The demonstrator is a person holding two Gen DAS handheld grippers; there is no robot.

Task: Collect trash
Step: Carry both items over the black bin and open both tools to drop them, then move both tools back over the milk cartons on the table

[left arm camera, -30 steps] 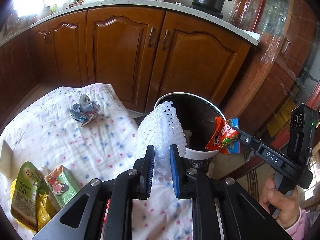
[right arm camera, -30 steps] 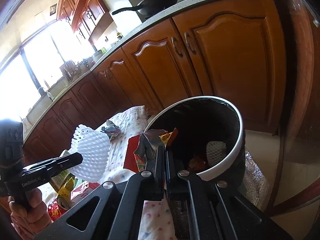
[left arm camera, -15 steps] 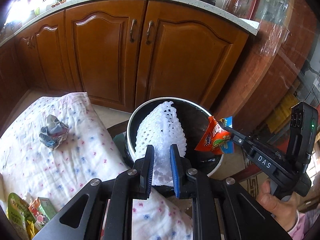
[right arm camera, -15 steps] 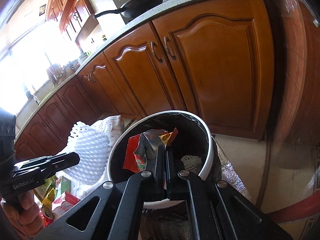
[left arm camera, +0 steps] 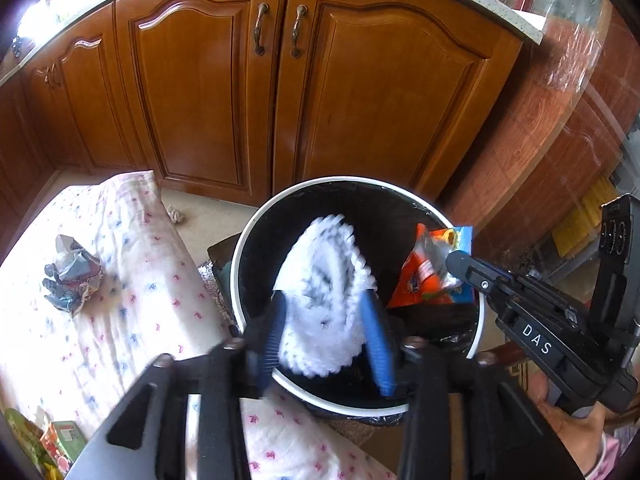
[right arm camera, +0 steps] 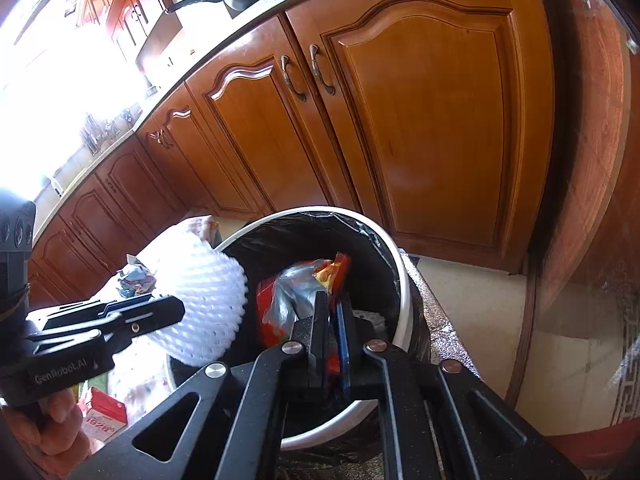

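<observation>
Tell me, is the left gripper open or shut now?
Open: the left gripper has blurred blue pads spread apart around the white foam net.

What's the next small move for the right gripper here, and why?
Probably open the right gripper. It is shut on the orange snack wrapper, which already hangs over the black-lined trash bin. The left gripper has spread its fingers, and the white foam net between them looks blurred. Releasing should drop the wrapper in.
</observation>
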